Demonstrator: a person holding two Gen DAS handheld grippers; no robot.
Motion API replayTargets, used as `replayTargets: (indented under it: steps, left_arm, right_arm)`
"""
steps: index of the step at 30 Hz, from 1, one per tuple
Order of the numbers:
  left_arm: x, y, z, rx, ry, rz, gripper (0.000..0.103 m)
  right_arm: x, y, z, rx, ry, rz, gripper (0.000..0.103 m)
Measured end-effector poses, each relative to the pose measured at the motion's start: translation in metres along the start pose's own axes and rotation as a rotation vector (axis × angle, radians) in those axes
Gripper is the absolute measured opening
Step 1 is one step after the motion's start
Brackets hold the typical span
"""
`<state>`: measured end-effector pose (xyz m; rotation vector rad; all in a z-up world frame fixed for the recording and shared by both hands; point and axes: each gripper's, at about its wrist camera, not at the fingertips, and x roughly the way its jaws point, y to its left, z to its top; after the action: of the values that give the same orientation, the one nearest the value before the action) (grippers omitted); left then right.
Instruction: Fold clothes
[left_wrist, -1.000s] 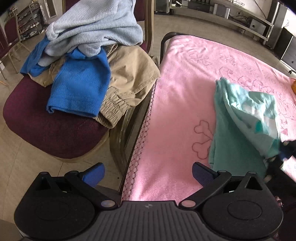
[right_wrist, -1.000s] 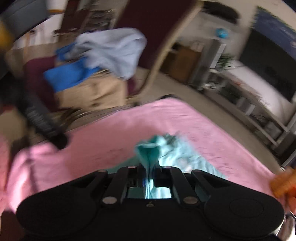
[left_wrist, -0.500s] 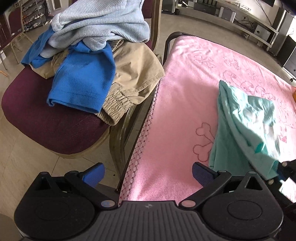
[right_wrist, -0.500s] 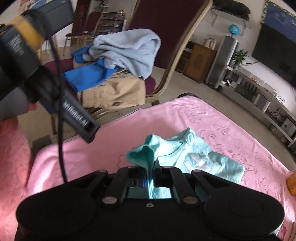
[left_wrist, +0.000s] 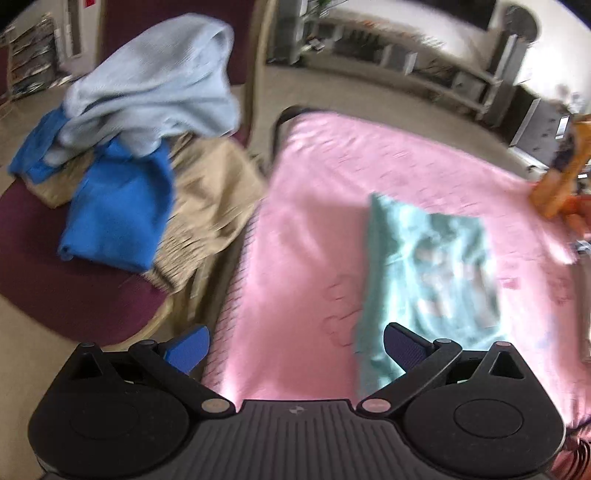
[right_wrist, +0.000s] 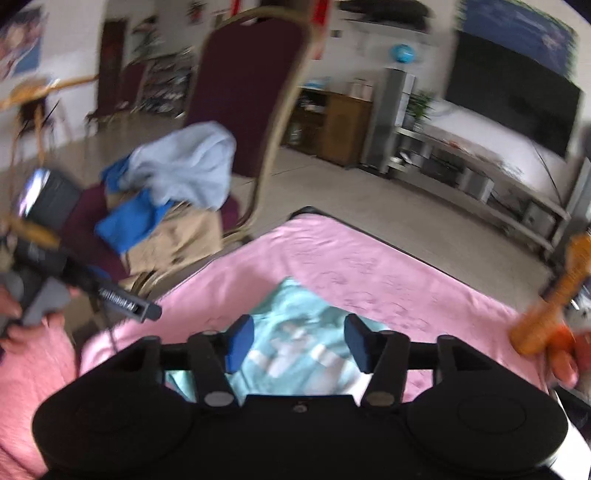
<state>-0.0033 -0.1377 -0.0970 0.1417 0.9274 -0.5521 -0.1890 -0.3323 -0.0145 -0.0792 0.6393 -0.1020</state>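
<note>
Teal shirt on pink

Ahead of the blue-padded left gripper (left_wrist: 295, 345), the teal shirt (left_wrist: 424, 266) bears pale print; the pink towel (left_wrist: 303, 236) shows faint outlines.

This is a home, most likely a living room. A large dark television (right_wrist: 513, 96) hangs on the far right wall above a long low media shelf (right_wrist: 480, 177) with small boxes on it. Near it stand a wooden cabinet (right_wrist: 343, 129), a tall grey speaker-like column (right_wrist: 391, 118) and a potted plant (right_wrist: 421, 107). A maroon upholstered chair (right_wrist: 243, 85) with a gold frame sits on the left, heaped with clothes (left_wrist: 147, 147). In the foreground a pink towel (left_wrist: 303, 229) with printed figures covers a table. The floor (right_wrist: 351, 192) is pale tile.
</note>
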Motion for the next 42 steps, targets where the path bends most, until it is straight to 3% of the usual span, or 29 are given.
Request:
replayTargets:
  steps: [4,6,8,11,13,14,18,21,26,30,34,37,42]
  left_arm:
    - [-0.006,-0.016,0.0,0.044,-0.035,-0.084,0.103]
    - [0.001,-0.031,0.001,0.076,-0.008,-0.108,0.102]
    - [0.013,-0.047,0.004,0.106,0.031,-0.104,0.102]
    - [0.036,-0.07,0.006,0.148,0.089,-0.077,0.099]
    - [0.051,-0.08,0.004,0.164,0.124,-0.055,0.092]
    - [0.06,-0.083,0.003,0.16,0.148,-0.039,0.09]
    - [0.081,-0.075,-0.009,0.163,0.214,0.062,0.085]
    - [0.091,-0.067,-0.02,0.156,0.263,0.127,0.1]
    - [0.096,-0.055,-0.024,0.085,0.299,0.117,0.103]
    - [0.097,-0.052,-0.024,0.076,0.303,0.111,0.103]
    - [0.092,-0.056,-0.025,0.114,0.286,0.131,0.103]
    - [0.073,-0.063,-0.021,0.165,0.23,0.146,0.1]
    - [0.041,-0.07,-0.005,0.177,0.108,0.065,0.1]
  right_arm:
    - [-0.021,-0.039,-0.009,0.086,-0.023,-0.056,0.062]
    - [-0.014,-0.051,-0.019,0.073,-0.021,-0.114,0.062]
    - [0.002,-0.06,-0.031,0.053,-0.001,-0.162,0.062]
    - [0.035,-0.066,-0.049,0.056,0.047,-0.142,0.057]
    - [0.056,-0.067,-0.059,0.061,0.078,-0.112,0.034]
    - [0.066,-0.067,-0.063,0.065,0.093,-0.092,0.028]
    - [0.099,-0.064,-0.074,0.131,0.131,0.063,0.023]
    - [0.12,-0.058,-0.081,0.194,0.169,0.217,0.023]
    - [0.148,-0.036,-0.099,0.133,0.343,0.253,0.023]
    - [0.127,-0.027,-0.113,0.002,0.382,0.225,0.023]
    - [0.107,-0.029,-0.122,-0.028,0.393,0.202,0.023]
    - [0.092,-0.044,-0.117,0.023,0.357,0.208,0.029]
    - [0.069,-0.084,-0.088,0.186,0.238,0.203,0.04]
